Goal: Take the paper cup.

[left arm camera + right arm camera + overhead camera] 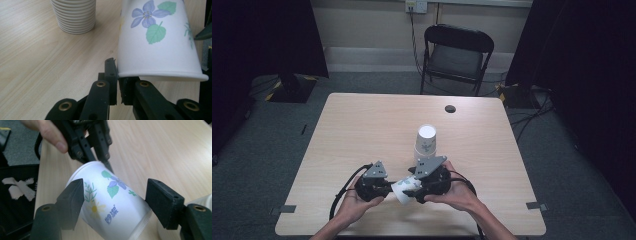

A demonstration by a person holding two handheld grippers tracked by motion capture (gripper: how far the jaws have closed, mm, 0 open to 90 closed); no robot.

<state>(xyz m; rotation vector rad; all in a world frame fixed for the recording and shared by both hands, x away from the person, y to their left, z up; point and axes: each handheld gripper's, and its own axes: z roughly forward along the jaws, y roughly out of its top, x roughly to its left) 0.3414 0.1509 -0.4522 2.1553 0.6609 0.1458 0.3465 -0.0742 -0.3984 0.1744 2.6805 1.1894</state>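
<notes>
A white paper cup with flower prints [404, 189] lies tilted between my two grippers near the table's front edge. My left gripper [117, 83] is shut on the cup's rim [160, 75], with one jaw inside and one outside. My right gripper [116, 198] is open, and its jaws straddle the cup's body [112, 202]. One jaw sits against the cup's side and the other stands a little off it. A stack of nested paper cups [426, 142] stands upside down just beyond the grippers, and I see it again as a ribbed stack [74, 15] in the left gripper view.
The light wooden table [362, 125] has a dark cable hole [450, 108] at its far side. A black folding chair [457, 52] stands behind it. Dark curtains hang at both sides. A black mesh object with a tape cross [17, 188] lies past the table's edge.
</notes>
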